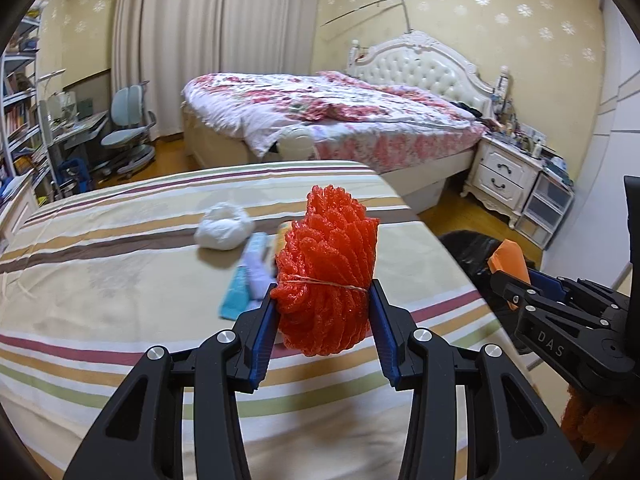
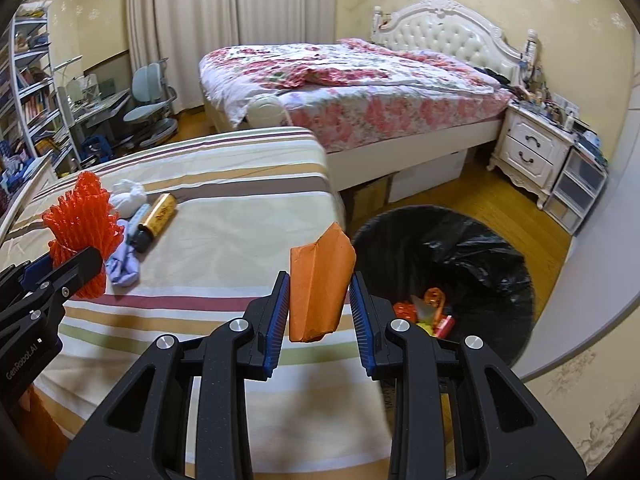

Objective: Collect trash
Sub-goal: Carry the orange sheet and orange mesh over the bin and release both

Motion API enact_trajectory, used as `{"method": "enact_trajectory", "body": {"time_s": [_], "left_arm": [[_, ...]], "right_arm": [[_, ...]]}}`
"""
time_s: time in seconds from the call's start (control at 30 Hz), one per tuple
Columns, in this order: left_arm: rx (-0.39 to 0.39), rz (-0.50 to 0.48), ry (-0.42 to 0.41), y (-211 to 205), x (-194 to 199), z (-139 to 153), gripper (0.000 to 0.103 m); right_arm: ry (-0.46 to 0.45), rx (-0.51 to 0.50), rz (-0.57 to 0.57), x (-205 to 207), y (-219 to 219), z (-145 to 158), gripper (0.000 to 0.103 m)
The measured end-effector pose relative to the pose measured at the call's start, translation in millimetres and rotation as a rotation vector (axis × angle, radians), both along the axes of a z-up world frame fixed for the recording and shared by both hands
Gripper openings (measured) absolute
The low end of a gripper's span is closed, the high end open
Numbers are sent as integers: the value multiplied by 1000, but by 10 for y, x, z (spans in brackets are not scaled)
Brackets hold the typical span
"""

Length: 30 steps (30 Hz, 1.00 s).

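My left gripper point(image 1: 323, 300) is shut on a bundle of red foam netting point(image 1: 328, 272) tied with a rubber band, held above the striped bed; it also shows in the right wrist view point(image 2: 82, 232). My right gripper point(image 2: 319, 288) is shut on a folded orange paper piece point(image 2: 318, 284), held near the bed's right edge, left of the bin. The bin point(image 2: 472, 240) has a black bag and stands on the floor to the right, with some colourful trash inside. On the bed lie a white crumpled wad point(image 2: 128, 196), a gold bottle with a black cap point(image 2: 158, 216), and a lilac cloth point(image 2: 124, 268).
The striped bed point(image 2: 224, 248) fills the foreground. A floral bed point(image 2: 360, 92) stands behind, with a white nightstand point(image 2: 532, 148) and plastic drawers point(image 2: 576, 192) at right. A desk chair point(image 2: 152, 96) and bookshelves point(image 2: 28, 92) stand at far left.
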<state>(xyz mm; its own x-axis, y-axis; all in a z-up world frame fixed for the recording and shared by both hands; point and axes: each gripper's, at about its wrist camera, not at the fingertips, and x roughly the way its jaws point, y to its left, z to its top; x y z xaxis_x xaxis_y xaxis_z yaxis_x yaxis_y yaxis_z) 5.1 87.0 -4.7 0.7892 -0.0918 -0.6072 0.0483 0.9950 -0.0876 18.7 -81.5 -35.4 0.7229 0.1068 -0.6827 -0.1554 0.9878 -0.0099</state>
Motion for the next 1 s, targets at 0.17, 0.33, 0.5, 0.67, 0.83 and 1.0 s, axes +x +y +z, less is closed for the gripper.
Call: {"method": "enact_trajectory", "body": {"time_s": [0.17,0.33,0.5,0.67,0.83,1.0], "left_arm": [[11,-61,-11,-352,100,-7,44],[24,-113,-20,-662,188,-19,44],[36,-151,-16,-935,348,-64,44],[47,-182,-12,-1149,485,-109,44],[63,-203,-6,-1327,605,-153,44],[90,-224,-1,-1470,677,-198,44]], "right_arm": [[-10,2,-62,72,-301,9,30],[-20,5,-112,138,-594,12,30],[-27,10,-156,225,-840,-11,30],[-33,16,-182,309,-1002,-36,30],[-37,20,-197,387,-1121,-65,30],[-33,32,-212,457,-1213,-101,30]]}}
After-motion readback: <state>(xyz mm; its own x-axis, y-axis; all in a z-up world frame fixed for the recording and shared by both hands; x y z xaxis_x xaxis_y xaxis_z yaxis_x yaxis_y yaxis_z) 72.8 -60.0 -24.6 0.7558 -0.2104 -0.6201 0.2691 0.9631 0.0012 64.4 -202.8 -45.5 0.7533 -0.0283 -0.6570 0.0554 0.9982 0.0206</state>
